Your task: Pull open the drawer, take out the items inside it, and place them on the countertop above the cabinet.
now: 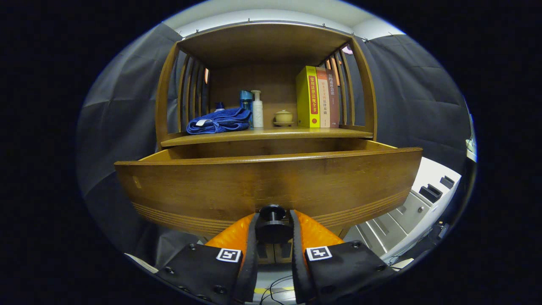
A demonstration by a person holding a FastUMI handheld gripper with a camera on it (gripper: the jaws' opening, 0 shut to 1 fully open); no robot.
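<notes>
Gripper (pixel 273 228) narrow, both fingers clamped on drawer knob (pixel 272 220), lower centre of frame. Drawer (pixel 266 186) front directly ahead, pulled out below countertop (pixel 262 134); interior hidden behind front, above fingers.

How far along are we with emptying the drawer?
Done: the drawer is pulled out from under the countertop. In hand: the tool is shut on the knob, a finger on each side. Left: taking the items out; the drawer front hides whatever is inside. The blue towel, bottles, small pot and books sit on the countertop.
</notes>
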